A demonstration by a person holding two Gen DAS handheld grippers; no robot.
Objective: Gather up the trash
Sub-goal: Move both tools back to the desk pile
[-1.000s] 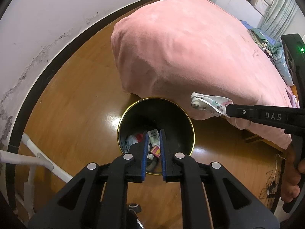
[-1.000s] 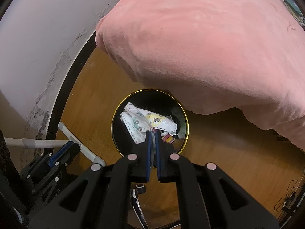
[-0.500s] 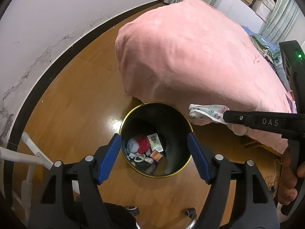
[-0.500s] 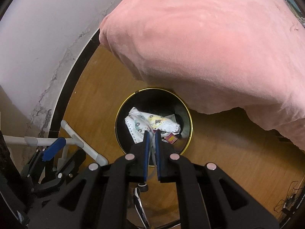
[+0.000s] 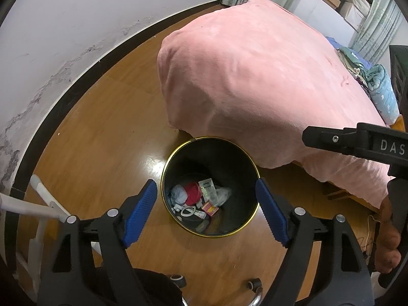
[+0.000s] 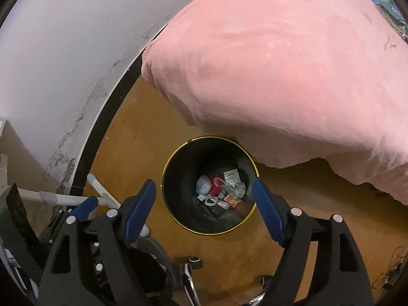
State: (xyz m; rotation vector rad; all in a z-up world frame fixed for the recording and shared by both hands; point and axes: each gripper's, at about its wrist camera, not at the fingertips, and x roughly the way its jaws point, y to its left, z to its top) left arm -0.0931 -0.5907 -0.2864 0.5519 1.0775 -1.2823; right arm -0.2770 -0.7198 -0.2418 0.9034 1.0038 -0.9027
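Pink blanket [image 5: 260,76] over bed, fills far right. Wood floor [image 5: 97,137] runs to white wall [image 5: 63,20] at left. Black bin [image 5: 244,168], gold rim, stands on floor touching blanket's near edge. Trash [image 5: 199,196] lies in bin bottom: wrappers, red piece, white bits. Left claw [image 5: 205,213] above bin, jaws opening wide, nothing between. Right claw [image 6: 202,211] above bin, jaws opening wide, nothing between.

black gold-rimmed bin [image 5: 244,158] of trash [image 5: 199,197] beside pink blanket [image 5: 255,76], on wooden floor [image 5: 102,132]
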